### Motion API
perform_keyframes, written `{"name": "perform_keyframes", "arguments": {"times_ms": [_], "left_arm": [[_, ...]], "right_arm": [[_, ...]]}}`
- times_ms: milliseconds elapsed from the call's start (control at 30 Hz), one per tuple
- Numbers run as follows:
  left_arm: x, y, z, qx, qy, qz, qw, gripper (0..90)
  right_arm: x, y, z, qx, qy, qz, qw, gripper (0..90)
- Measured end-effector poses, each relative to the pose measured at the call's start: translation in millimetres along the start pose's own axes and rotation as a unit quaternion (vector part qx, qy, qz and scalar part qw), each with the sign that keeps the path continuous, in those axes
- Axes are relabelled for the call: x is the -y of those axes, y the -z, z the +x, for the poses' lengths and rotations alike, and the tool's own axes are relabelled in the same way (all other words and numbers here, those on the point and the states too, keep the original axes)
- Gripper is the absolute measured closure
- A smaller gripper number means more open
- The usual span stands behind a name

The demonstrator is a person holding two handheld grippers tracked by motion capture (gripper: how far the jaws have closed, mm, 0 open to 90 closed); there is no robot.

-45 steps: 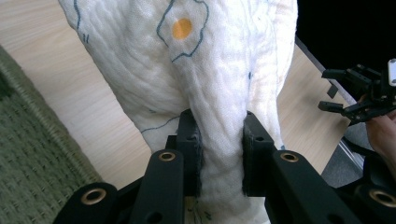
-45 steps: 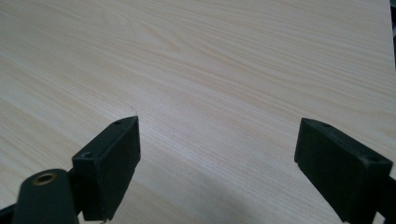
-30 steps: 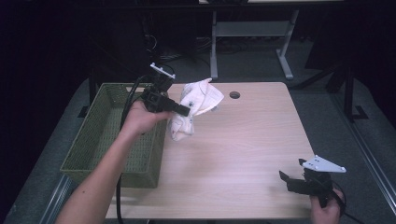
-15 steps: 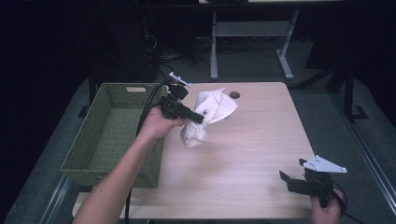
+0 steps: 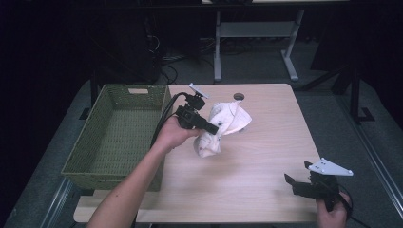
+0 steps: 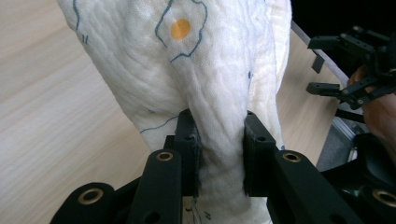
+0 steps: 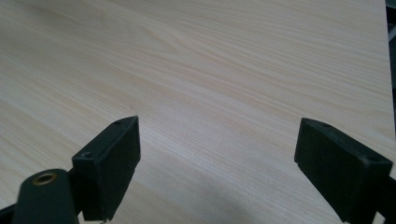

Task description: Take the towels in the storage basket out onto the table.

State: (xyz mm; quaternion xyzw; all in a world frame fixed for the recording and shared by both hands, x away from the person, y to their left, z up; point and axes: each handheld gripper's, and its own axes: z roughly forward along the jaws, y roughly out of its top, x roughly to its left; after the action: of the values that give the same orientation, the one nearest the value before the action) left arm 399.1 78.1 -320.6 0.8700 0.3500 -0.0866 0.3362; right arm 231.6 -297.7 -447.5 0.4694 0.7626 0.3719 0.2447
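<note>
Dark room, pale wood table (image 5: 266, 190) | left gripper (image 5: 215, 128) reaches right from beside the green basket (image 5: 119, 137), pinching the white cloth (image 5: 223, 123), bunched lengthwise near-to-far over the table | right gripper (image 5: 293, 183) spread wide, low at near right corner.

Pretty dim room, black all around, only the table (image 5: 266, 156) properly lit from overhead. Soft shadows under the cloth (image 5: 219, 127), no harsh glare. Slightly grainy up high, close-ups mushy on the nearest jaw parts.
</note>
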Motion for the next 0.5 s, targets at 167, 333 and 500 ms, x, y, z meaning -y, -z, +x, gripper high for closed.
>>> {"name": "perform_keyframes", "arguments": {"times_ms": [167,333,500], "left_arm": [[1.1,-13.3,-2.6,0.003,-0.003,0.003,1.0,71.6],[0.3,-25.5,-2.9,0.004,-0.004,0.011,0.9999,71.7],[-2.7,-38.3,-5.1,0.006,-0.002,0.01,0.9999,71.3]], "right_arm": [[0.3,0.1,0.4,0.0,0.001,-0.001,1.0,14.0],[1.5,1.7,0.1,0.0,0.0,-0.002,1.0,14.0],[1.3,2.2,0.2,-0.002,-0.005,-0.006,1.0,14.0]]}}
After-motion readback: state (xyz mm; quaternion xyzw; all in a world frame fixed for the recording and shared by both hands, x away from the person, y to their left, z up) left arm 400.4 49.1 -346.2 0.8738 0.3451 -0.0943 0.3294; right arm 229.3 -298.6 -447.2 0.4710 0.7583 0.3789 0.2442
